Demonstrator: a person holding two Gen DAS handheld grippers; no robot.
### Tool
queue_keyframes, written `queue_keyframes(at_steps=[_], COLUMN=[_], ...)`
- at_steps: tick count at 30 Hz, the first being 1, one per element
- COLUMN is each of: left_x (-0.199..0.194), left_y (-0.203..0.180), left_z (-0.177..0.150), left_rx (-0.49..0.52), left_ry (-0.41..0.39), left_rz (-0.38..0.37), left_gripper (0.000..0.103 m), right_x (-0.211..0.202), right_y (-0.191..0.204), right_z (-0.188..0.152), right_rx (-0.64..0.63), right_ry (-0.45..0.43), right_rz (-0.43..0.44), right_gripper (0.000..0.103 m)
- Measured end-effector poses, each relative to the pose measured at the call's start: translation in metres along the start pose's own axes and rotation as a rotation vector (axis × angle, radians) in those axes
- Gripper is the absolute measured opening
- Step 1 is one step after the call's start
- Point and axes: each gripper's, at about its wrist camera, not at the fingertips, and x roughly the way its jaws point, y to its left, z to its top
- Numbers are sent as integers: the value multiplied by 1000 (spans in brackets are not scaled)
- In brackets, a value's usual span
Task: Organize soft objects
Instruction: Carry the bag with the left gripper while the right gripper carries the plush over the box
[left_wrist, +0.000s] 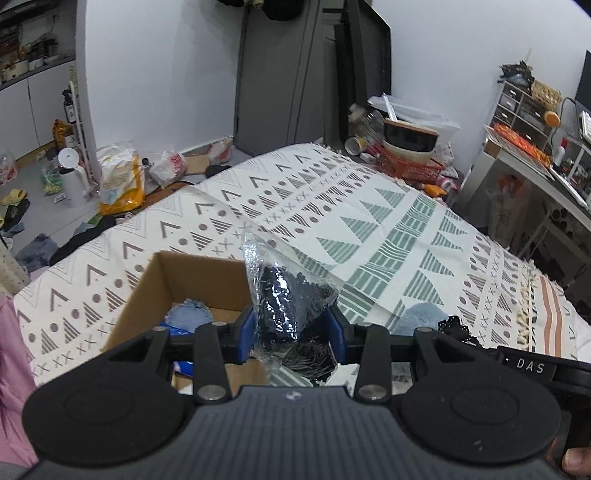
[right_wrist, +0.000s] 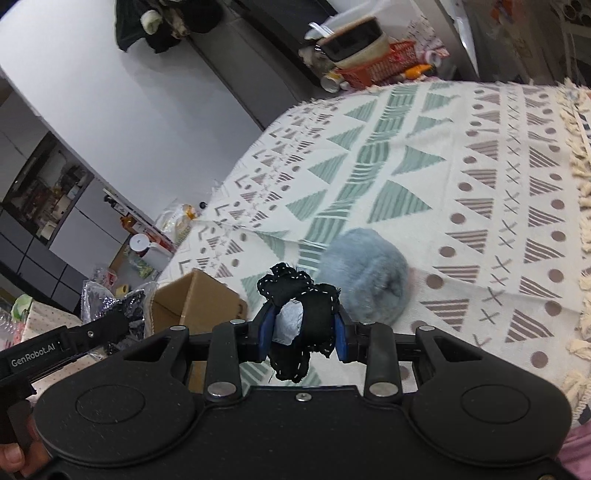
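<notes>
Left gripper (left_wrist: 291, 328): clamped on clear plastic bag of dark navy fabric (left_wrist: 286, 295), beside open brown cardboard box (left_wrist: 155, 291).
Right gripper (right_wrist: 304, 332): clamped on black white-stitched cloth bundle (right_wrist: 299, 314), near fluffy blue-grey pouf (right_wrist: 365, 275).

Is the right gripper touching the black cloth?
Touching. Right wrist view shows the right gripper with fingers pressed against the black cloth.

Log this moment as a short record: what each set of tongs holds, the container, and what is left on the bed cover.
left tongs: shut on clear plastic bag of dark blue fabric
right tongs: shut on black cloth piece with white stitching
container: open brown cardboard box, a light blue soft item inside
left on cover: fluffy grey-blue round cushion
surface: patterned cream bed cover
</notes>
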Motion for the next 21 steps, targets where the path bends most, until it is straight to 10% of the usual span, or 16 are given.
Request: queue_keyframes(at_steps=[21], left_x=[8], left_y=[74], left_z=[5], left_rx=[-130], left_ry=[-1], left_rz=[42], left_gripper=[40], right_x=[35], right_y=[60], right_z=[-10], right_rx=[-75], right_ry=[11], right_rz=[67], right_gripper=[32])
